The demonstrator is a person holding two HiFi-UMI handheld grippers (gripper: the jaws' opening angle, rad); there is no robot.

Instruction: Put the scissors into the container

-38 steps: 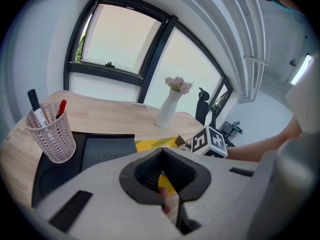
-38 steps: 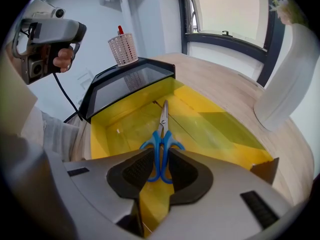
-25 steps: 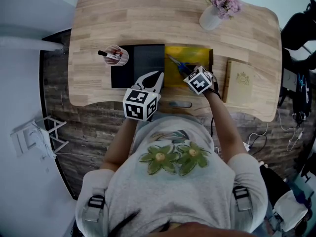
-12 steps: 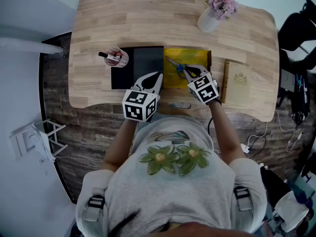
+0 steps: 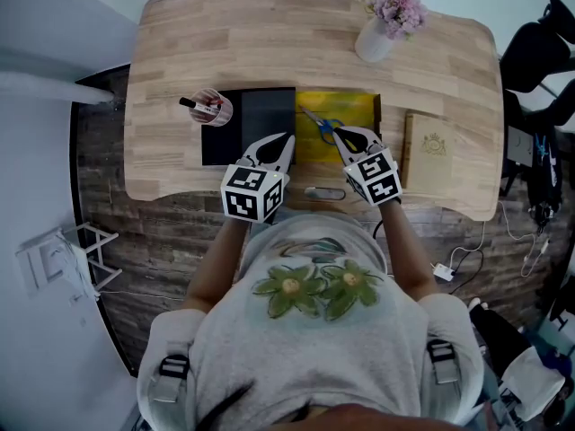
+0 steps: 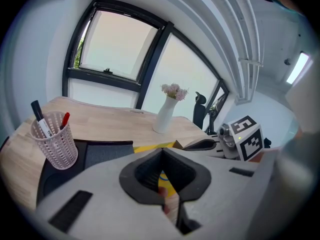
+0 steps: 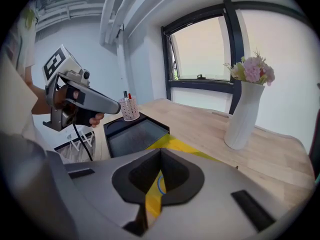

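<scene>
Pulling our right hand-held gripper (image 5: 345,136) back down-frame, we find its jaws pinched together empty, so the scissors (image 5: 321,123) lie ungrasped on the yellow mat (image 5: 357,110), centre frame.

Your right claw's (image 5: 338,133) jaws are closing on the scissors (image 5: 316,120), leaving no room between them. Ahead of that claw, bare wooden desk (image 5: 269,43) is lying open. Ahead and to its right, a white vase (image 5: 370,41) of flowers is standing in the way. Just to its right, a book (image 5: 433,151) is lying flat. To its left, your left claw (image 5: 286,139) is hovering near, narrowing the passage. Farther left, a mesh cup (image 5: 214,108) is standing on a black tray (image 5: 260,119), with pens (image 5: 192,101) crowding its mouth.
</scene>
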